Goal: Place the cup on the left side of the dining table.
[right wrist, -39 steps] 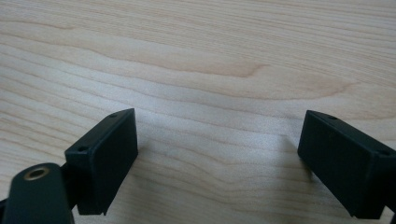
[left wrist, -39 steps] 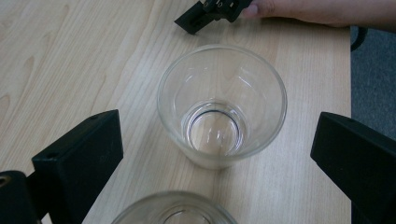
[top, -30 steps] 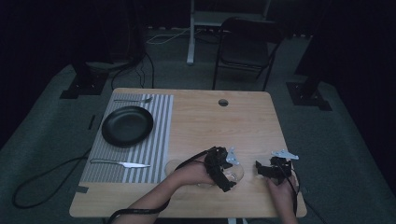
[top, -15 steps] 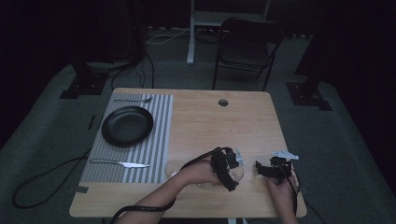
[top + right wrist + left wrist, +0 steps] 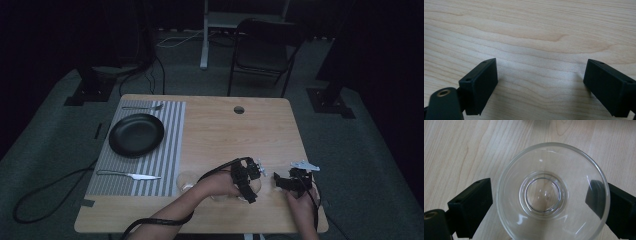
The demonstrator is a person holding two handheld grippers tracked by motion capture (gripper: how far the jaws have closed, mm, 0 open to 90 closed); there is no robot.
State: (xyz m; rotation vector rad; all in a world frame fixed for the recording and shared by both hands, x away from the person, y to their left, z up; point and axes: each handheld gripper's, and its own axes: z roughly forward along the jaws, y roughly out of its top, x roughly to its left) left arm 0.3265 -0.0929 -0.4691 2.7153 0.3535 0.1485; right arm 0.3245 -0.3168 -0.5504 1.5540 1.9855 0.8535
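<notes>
Clear glass (image 5: pixel 553 192) straddled by left gripper (image 5: pixel 541 202), jaws just closing, not yet pressing; smooth, fragile, best gripped mid-wall.

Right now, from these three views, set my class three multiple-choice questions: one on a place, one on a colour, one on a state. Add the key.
1. Where is the clear glass?
A on the chair seat
B between the jaws of the left tool
C on the floor

2. What colour is the plate on the striped mat?
A white
B red
C black

3. How is the right tool?
A open over bare table
B shut on a fork
C shut on a knife

Key:
1 B: a jaw stands on each side of the glass, and the jaws have just been closing.
2 C: the plate shows dark against the pale stripes.
3 A: its jaws stand wide apart with only wood between them.
</notes>
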